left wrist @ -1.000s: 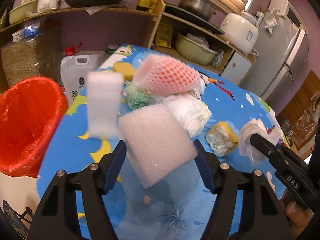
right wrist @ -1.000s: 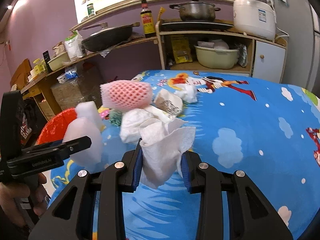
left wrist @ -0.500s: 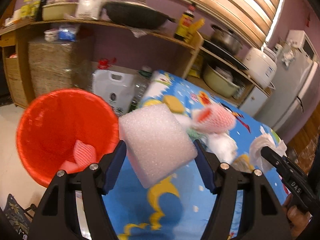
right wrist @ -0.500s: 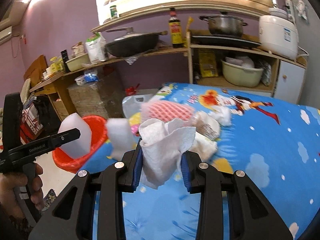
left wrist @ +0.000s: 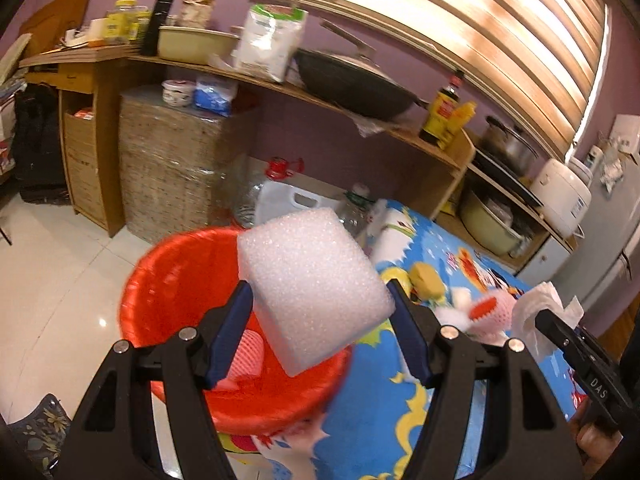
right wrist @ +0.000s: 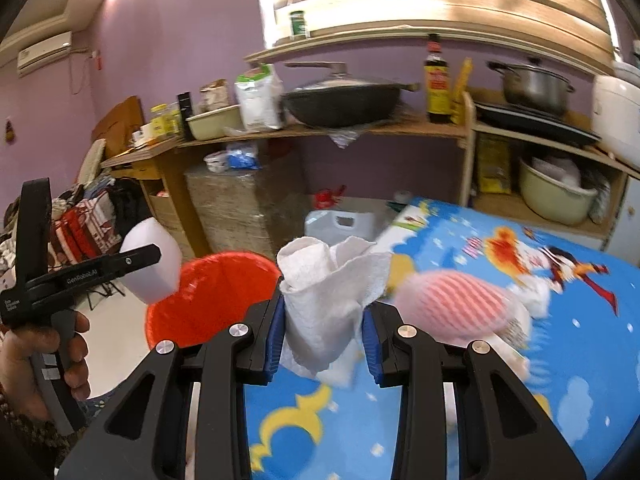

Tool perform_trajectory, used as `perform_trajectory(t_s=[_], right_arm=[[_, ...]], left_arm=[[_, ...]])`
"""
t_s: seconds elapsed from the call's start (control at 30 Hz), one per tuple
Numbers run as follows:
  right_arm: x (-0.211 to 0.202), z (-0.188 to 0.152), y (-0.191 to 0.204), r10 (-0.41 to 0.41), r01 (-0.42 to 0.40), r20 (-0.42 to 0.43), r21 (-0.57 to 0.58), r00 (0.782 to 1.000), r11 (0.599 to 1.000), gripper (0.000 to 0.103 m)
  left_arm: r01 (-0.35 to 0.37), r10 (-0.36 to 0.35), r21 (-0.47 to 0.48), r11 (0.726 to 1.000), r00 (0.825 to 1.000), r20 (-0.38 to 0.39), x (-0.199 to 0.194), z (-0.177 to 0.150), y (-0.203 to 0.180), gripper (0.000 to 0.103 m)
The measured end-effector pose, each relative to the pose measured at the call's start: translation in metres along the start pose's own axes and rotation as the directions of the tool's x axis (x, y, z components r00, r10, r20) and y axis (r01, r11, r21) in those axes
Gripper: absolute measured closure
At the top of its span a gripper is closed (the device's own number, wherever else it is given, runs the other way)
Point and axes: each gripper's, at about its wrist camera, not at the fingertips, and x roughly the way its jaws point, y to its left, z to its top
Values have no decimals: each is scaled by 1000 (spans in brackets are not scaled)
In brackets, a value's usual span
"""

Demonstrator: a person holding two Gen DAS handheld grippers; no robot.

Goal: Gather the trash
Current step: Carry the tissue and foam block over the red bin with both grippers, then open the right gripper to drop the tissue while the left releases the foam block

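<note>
My left gripper (left wrist: 320, 332) is shut on a white foam block (left wrist: 312, 288) and holds it over the rim of the red trash basket (left wrist: 168, 280), which has a pink foam net (left wrist: 248, 354) inside. My right gripper (right wrist: 324, 340) is shut on a crumpled white paper towel (right wrist: 328, 296), above the table's left edge, right of the basket (right wrist: 200, 300). The left gripper and foam block (right wrist: 154, 276) also show in the right wrist view. More trash lies on the blue tablecloth (right wrist: 560, 360): a pink foam net (right wrist: 452, 304), a yellow sponge (left wrist: 428, 280).
The basket stands on the white tiled floor (left wrist: 52, 280) beside the table. Plastic jugs (left wrist: 288, 204) stand behind it. Wooden shelves (left wrist: 280, 84) with a wok (left wrist: 352, 84), bowls and bottles run along the purple wall. A rice cooker (left wrist: 564, 196) and fridge are at right.
Both grippers have swung left from over the table toward the red basket, still holding their items. The foam block is now over the basket's rim; the paper towel is near the table's edge.
</note>
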Motion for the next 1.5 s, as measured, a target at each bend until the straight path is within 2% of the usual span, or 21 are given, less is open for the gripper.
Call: perform_trajectory(t_s=[0.33,0.6,0.7,0.83,0.9,0.93,1.03,1.5], right_arm=[[49,25,51,125,-127,-31,-38,992,991,69],[81,31,77,175,-180,-74,-65,982,982,69],[91,32,86,187,-194,-87,-79,979,978,67],[100,36,92,201,-209,-93,-81,975,975,57],[103,37,94,201,-209,-91,-92,975,973,48],[105,38,95,201,-210,-91,-96,975,973,45],[106,38,93,191,-199,-90,-96,977,975,39],[64,30,64,126,-127,-25,-77,992,989,31]], left_arm=[[-32,33,-44,999,999,11,-3,12,32,37],[-45,46,-63,997,999,21,-6,16,47,37],[-51,53,-73,996,998,26,-5,20,53,36],[-54,57,-82,995,998,35,-5,24,57,36],[-51,55,-85,995,998,42,-5,26,58,34],[-52,56,-85,995,997,44,-5,27,59,28],[-54,58,-90,994,997,47,-4,29,60,25],[-52,56,-71,996,997,52,-12,8,42,25]])
